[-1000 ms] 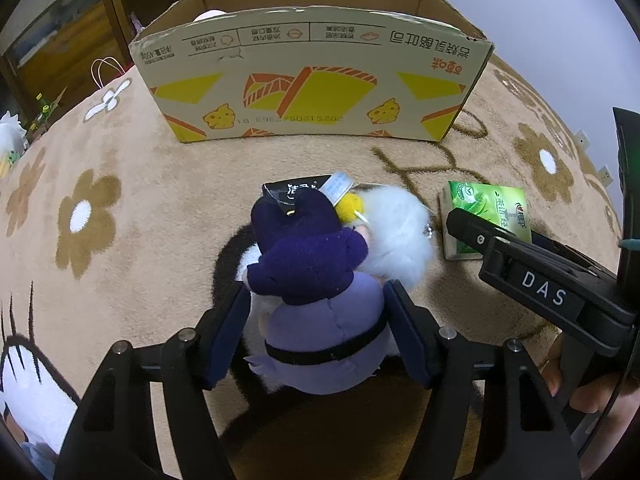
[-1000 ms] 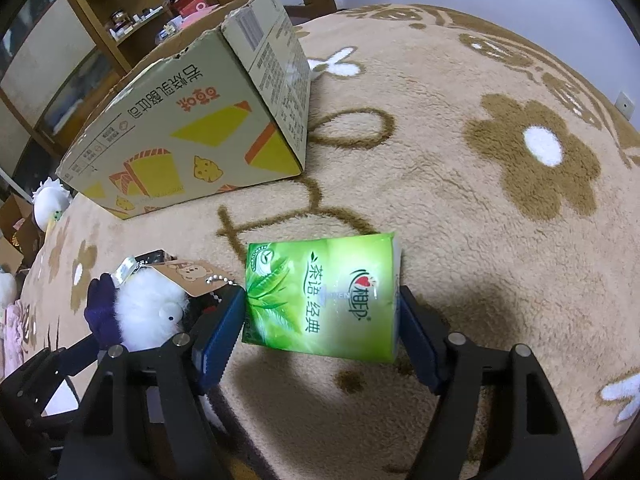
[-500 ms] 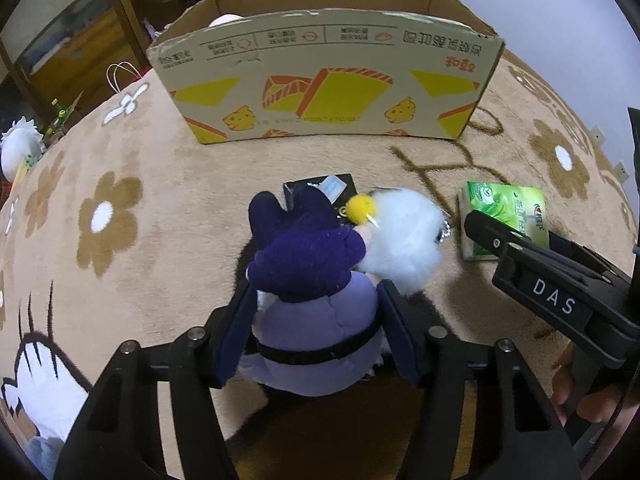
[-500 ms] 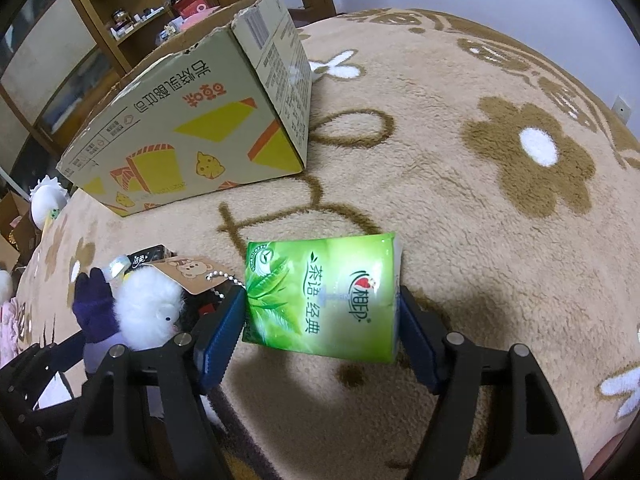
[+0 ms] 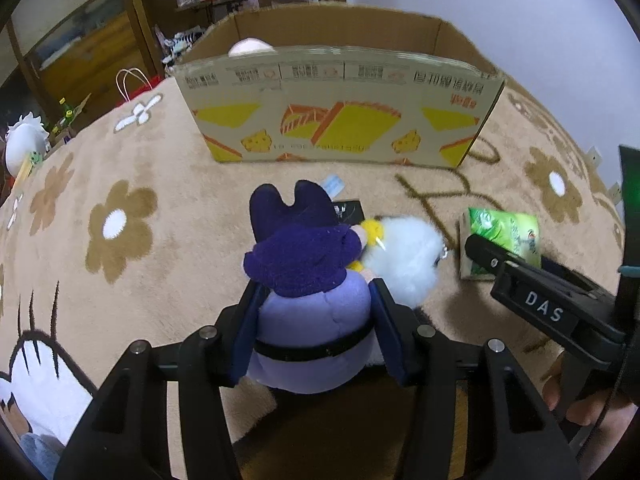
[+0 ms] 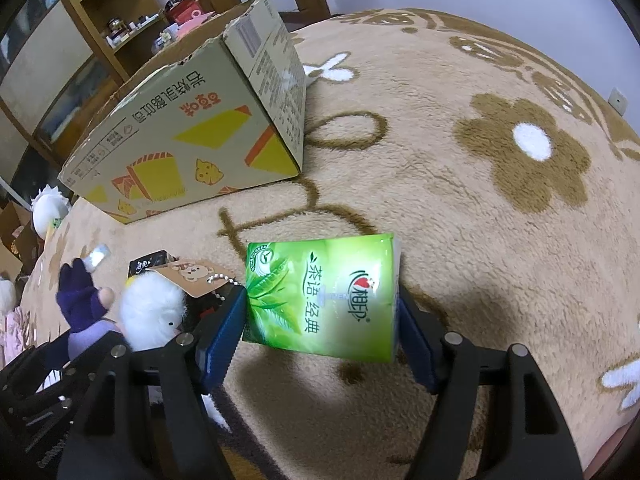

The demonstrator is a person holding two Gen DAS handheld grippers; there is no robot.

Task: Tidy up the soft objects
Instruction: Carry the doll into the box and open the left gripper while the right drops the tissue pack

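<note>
Jaws of the left gripper are closing on the purple plush, pads pressing its body, ears pointing toward the cardboard box. Right gripper is clamping the green tissue pack lengthwise across, on open carpet.

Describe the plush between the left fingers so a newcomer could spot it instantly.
Start at the big open cardboard box on the beige flower-patterned rug. In front of it lies a purple stuffed toy with a dark navy top. Unlike the fluffy white pom-pom toy touching its right side, it is smooth, lilac-bodied and black-belted.
</note>
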